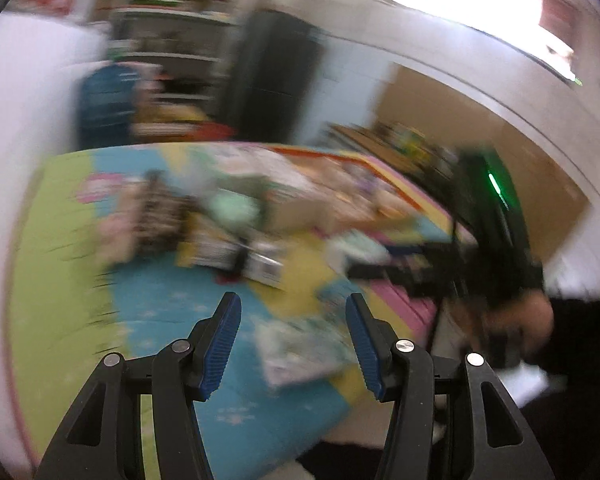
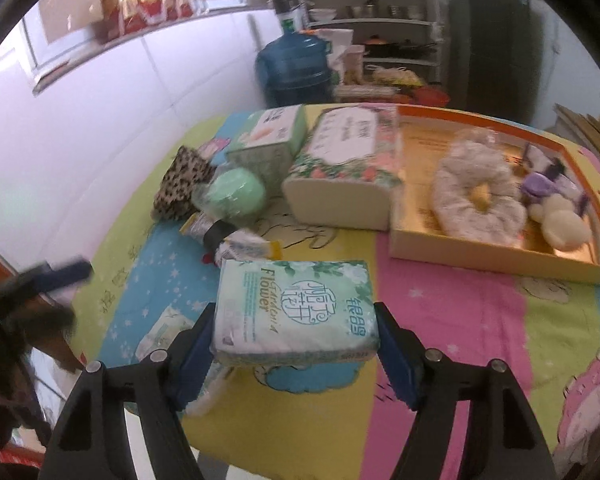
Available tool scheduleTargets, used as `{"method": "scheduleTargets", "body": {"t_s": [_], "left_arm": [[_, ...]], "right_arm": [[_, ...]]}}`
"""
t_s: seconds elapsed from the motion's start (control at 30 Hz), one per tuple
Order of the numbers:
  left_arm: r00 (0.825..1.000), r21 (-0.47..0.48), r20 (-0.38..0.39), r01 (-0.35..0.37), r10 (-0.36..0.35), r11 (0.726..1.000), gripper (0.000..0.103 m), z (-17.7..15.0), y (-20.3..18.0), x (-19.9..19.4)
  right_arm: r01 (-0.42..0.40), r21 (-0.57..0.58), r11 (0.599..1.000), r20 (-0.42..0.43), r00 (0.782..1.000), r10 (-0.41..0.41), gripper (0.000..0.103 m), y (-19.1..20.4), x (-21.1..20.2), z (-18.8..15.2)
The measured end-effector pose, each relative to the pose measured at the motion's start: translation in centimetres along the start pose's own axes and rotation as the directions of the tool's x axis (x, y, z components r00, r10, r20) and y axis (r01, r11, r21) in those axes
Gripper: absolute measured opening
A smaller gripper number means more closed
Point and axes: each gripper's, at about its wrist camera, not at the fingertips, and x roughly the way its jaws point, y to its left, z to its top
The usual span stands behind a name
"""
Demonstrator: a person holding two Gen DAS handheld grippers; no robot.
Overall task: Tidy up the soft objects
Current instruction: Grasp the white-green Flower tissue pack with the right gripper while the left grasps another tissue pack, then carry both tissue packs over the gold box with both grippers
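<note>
Right now your right gripper [image 2: 294, 350] has the green tissue pack [image 2: 296, 312] between its blue pads [image 2: 194, 354], both sides touching the wrapper — a grip, as far as the right wrist view shows. The pack sits above the near part of the colourful tablecloth [image 2: 452, 320]. Further back, the orange-rimmed box [image 2: 496, 258] holds a fluffy ring [image 2: 476, 196] and a purple plush [image 2: 540, 188]. Your left gripper [image 1: 294, 344] hangs released, nothing between its fingers — that view is badly blurred, a small packet [image 1: 300, 350] lying on the cloth beyond.
</note>
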Motion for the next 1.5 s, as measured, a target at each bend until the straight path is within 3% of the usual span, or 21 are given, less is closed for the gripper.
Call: {"method": "scheduleTargets", "body": {"t_s": [0.1, 0.23, 0.3, 0.43, 0.53, 0.57, 0.73, 0.93, 1.1, 1.2, 1.27, 1.37, 1.5], "left_arm": [[0.998, 0.155, -0.032, 0.061, -0.057, 0.986, 0.056, -0.9, -1.0, 1.3], [0.993, 0.319, -0.109, 0.082, -0.050, 0.944, 0.056, -1.9, -1.6, 3.2], [0.990, 0.434, -0.143, 0.080, -0.019, 0.897, 0.056, -2.4, -2.4, 4.3], [0.984, 0.571, -0.180, 0.117, -0.015, 0.812, 0.057, -3.0, -3.1, 5.7], [0.981, 0.671, -0.195, 0.120, 0.018, 0.731, 0.073, -4.1, -3.2, 6.4], [0.982, 0.687, -0.184, 0.107, 0.029, 0.719, 0.074, -4.3, -3.2, 6.5], [0.990, 0.661, -0.140, 0.076, 0.023, 0.746, 0.077, -2.9, -1.8, 6.8], [0.970, 0.692, -0.243, 0.183, -0.014, 0.698, 0.077, -2.6, -2.7, 9.0], [0.951, 0.651, -0.306, 0.242, -0.044, 0.719, 0.078, -2.0, -2.6, 10.1], [0.935, 0.599, -0.348, 0.273, -0.062, 0.752, 0.078, -1.7, -2.4, 10.9], [0.924, 0.506, -0.372, 0.279, -0.085, 0.816, 0.076, -1.3, -1.7, 11.4], [0.936, 0.437, -0.345, 0.230, -0.074, 0.869, 0.067, -0.9, -1.3, 11.4], [0.952, 0.383, -0.300, 0.177, -0.059, 0.907, 0.059, -1.1, -1.3, 11.0]], "right_arm": [[0.018, 0.032, 0.999, 0.018, 1.000, -0.018, 0.074, -0.9, -1.4, -0.3], [0.043, 0.085, 0.995, 0.039, 0.998, -0.046, 0.074, -2.2, -3.3, -1.2], [0.053, 0.106, 0.993, 0.043, 0.997, -0.058, 0.074, -2.7, -3.9, -1.9], [0.085, 0.155, 0.984, 0.047, 0.995, -0.093, 0.074, -4.2, -5.3, -3.2], [0.105, 0.191, 0.976, 0.048, 0.992, -0.116, 0.074, -5.3, -5.9, -3.8], [0.111, 0.202, 0.973, 0.048, 0.991, -0.123, 0.074, -5.7, -6.1, -4.0], [0.131, 0.245, 0.961, 0.039, 0.989, -0.145, 0.074, -7.1, -6.6, -4.9], [0.134, 0.276, 0.952, 0.021, 0.989, -0.145, 0.074, -8.2, -6.2, -4.8], [0.139, 0.255, 0.957, 0.017, 0.989, -0.148, 0.074, -8.2, -6.1, -4.4], [0.139, 0.257, 0.956, 0.011, 0.989, -0.147, 0.074, -8.5, -6.0, -4.3], [0.137, 0.260, 0.956, 0.010, 0.989, -0.145, 0.074, -8.6, -6.0, -4.3], [0.135, 0.260, 0.956, 0.010, 0.990, -0.142, 0.074, -8.7, -6.0, -4.1], [0.133, 0.260, 0.956, 0.010, 0.990, -0.140, 0.074, -8.7, -5.9, -3.9]]}}
